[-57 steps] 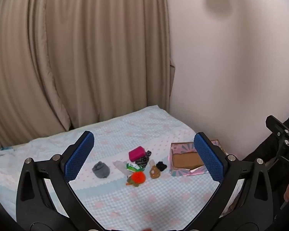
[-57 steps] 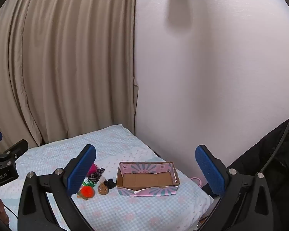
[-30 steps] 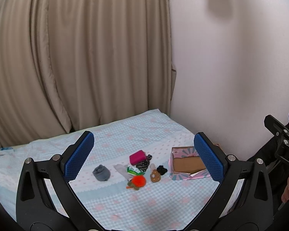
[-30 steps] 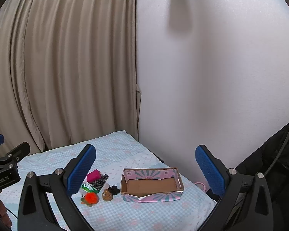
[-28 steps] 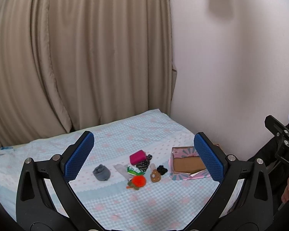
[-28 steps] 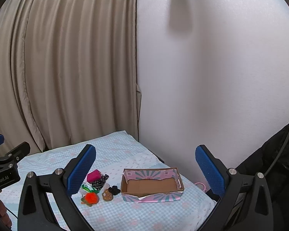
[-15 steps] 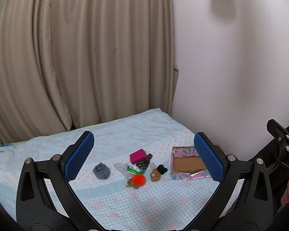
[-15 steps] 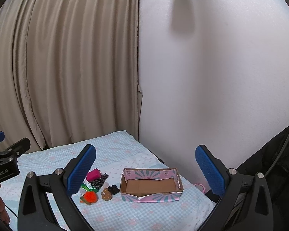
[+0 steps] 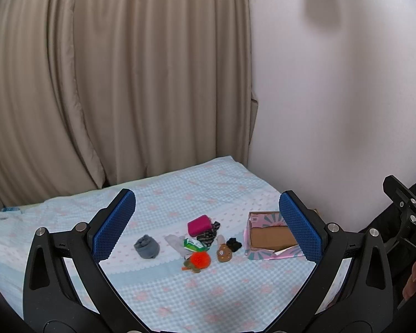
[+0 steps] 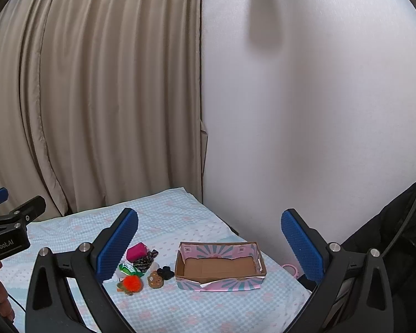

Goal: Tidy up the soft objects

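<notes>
Box [image 10: 220, 267] of cardboard, pink and teal printed walls, sits on the bed [image 10: 180, 310] near the wall-side edge. Top open, one front flap folded outward onto the sheet. Inside only bare brown floor shows; nothing in it. In the left view the same box [image 9: 269, 236] is partly hidden behind the right-hand blue pad.

Soft things lie in a loose cluster just left of the box, all on the sheet. Black scrunchie [image 10: 165, 273] is nearest the box, just beside its left wall but apart. Brown plush [image 10: 155, 279] touches the scrunchie. Orange pompom [image 10: 131, 283] is next left. Green packet [image 10: 129, 269], dark patterned cloth [image 10: 145, 259] and magenta pouch [image 10: 136, 251] are bunched behind these. Grey sock [image 9: 147, 247], rolled, lies alone, farther left of the cluster.

Left gripper [image 9: 208, 227] is held high over the bed, jaws spread wide, nothing between the pads. Right gripper [image 10: 209, 242] likewise: jaws wide apart, empty, well above the box.

Beige curtain [image 10: 97, 97] behind bed; white wall [image 10: 319, 111] to the right.
</notes>
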`<state>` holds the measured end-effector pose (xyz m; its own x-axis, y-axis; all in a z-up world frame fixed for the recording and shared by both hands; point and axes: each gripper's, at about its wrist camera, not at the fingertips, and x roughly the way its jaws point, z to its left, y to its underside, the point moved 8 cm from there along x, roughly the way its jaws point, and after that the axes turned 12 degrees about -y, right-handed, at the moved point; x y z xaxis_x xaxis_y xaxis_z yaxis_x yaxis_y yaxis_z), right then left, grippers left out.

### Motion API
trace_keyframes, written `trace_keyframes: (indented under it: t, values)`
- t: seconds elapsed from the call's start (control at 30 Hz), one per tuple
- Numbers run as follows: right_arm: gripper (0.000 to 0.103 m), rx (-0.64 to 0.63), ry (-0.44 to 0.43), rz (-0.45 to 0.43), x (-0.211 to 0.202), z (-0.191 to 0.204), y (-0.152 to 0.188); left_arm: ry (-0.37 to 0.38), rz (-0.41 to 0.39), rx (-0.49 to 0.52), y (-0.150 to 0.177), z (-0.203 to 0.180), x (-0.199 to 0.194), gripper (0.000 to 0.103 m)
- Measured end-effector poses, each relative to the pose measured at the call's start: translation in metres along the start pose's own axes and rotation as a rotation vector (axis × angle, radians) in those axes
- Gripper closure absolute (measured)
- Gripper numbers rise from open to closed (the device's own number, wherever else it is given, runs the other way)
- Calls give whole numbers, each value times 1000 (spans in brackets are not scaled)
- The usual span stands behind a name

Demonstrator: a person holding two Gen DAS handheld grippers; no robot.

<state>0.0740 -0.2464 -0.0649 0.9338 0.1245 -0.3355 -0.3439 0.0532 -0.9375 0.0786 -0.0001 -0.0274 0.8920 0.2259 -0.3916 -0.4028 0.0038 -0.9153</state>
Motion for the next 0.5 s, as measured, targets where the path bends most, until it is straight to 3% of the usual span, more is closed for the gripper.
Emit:
trace_keyframes:
  t: [0.5]
  values:
    - [0, 1, -16, -4, -2, 2, 2, 0, 4, 5, -2, -1, 0, 0]
